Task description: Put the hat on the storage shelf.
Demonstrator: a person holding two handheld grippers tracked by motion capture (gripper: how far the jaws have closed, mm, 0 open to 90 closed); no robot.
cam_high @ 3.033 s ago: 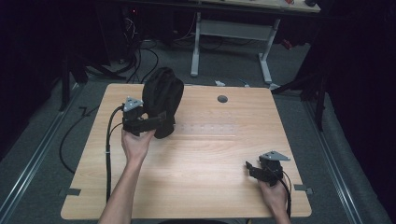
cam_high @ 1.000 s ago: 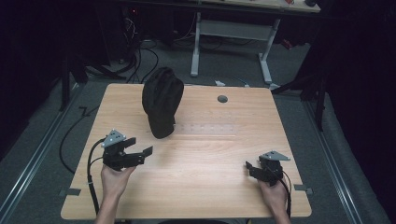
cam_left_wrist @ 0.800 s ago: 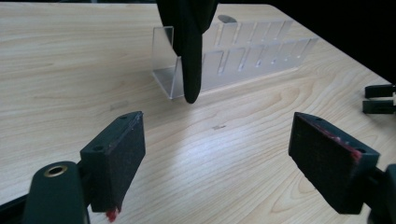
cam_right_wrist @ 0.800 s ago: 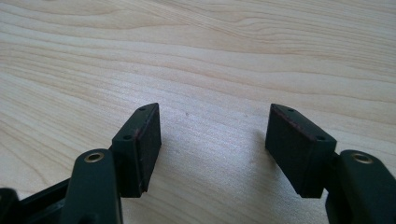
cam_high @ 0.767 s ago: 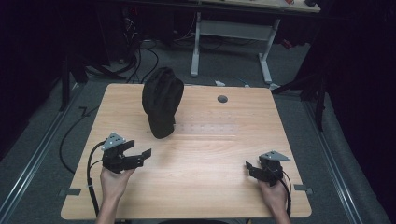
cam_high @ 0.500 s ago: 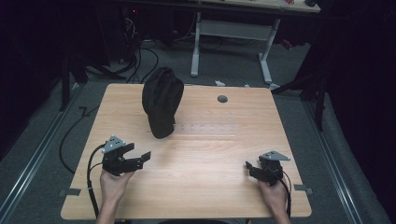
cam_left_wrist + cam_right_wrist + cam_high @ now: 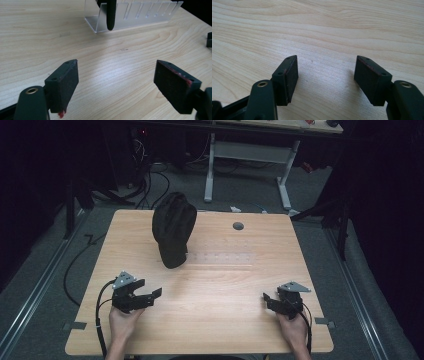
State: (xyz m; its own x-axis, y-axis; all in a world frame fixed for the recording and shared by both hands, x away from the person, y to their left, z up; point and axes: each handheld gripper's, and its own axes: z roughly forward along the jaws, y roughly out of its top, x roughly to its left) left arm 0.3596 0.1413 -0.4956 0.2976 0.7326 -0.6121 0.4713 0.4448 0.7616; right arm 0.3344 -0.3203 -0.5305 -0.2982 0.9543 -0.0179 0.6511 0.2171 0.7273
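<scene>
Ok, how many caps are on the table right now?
1. A black cap sits on the clear slotted rack at the far left-middle of the table, apart from both grippers. Nothing seems to hide another.
</scene>
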